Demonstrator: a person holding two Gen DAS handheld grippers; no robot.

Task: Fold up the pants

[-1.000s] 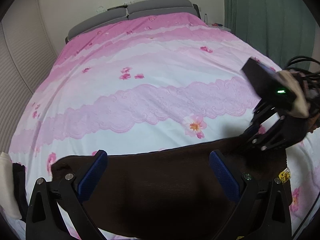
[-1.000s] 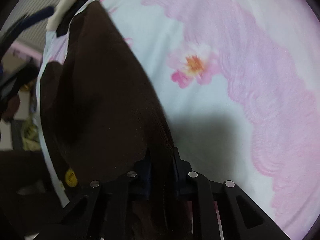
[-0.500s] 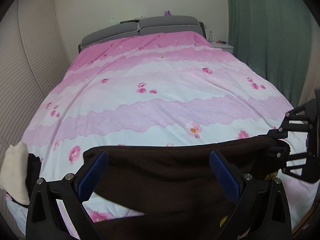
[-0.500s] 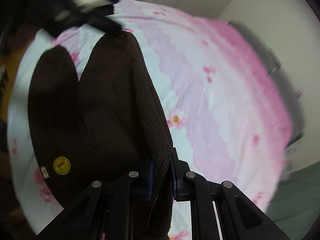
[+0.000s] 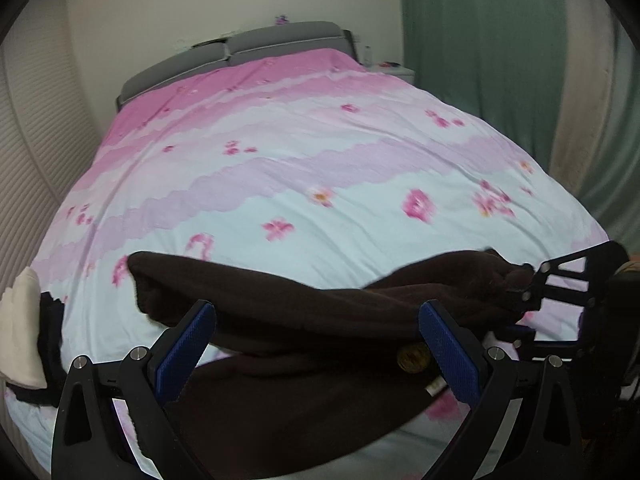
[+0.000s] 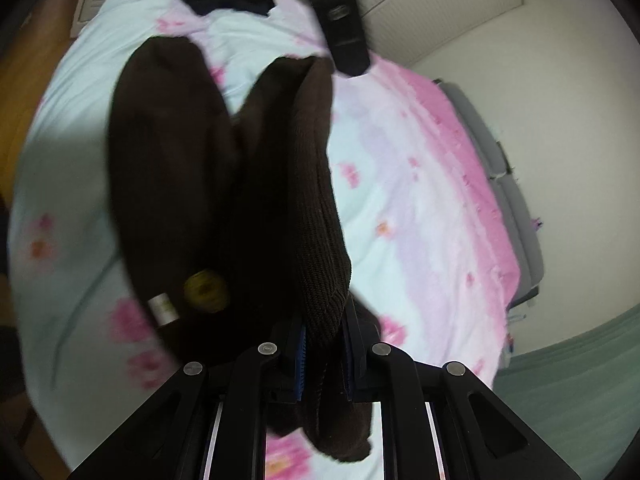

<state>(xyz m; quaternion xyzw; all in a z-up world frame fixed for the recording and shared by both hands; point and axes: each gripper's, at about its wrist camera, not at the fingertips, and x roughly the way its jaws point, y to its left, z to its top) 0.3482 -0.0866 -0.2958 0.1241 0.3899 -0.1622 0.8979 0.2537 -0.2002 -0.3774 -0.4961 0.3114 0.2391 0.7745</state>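
Note:
Dark brown knit pants (image 5: 304, 320) lie across the near edge of the bed, with a round yellow tag (image 5: 412, 357) and a small white label. My left gripper (image 5: 316, 344) is open, its blue pads (image 5: 188, 344) wide apart above the pants, holding nothing. My right gripper (image 6: 324, 354) is shut on the ribbed end of the pants (image 6: 316, 240) and lifts it off the bed; it also shows in the left wrist view (image 5: 560, 300) at the right end. The other pant leg (image 6: 160, 168) lies flat on the bed.
The bed has a pink and white flowered cover (image 5: 320, 152) and a grey headboard (image 5: 240, 52). A cream and dark pile of clothes (image 5: 24, 328) sits at the bed's left corner. A green curtain (image 5: 500, 60) hangs at the right. Wooden floor (image 6: 24, 80) lies beyond the bed's edge.
My right gripper has lifted its end of the pants higher and drawn it toward the foot of the bed. The left gripper has risen and stayed open.

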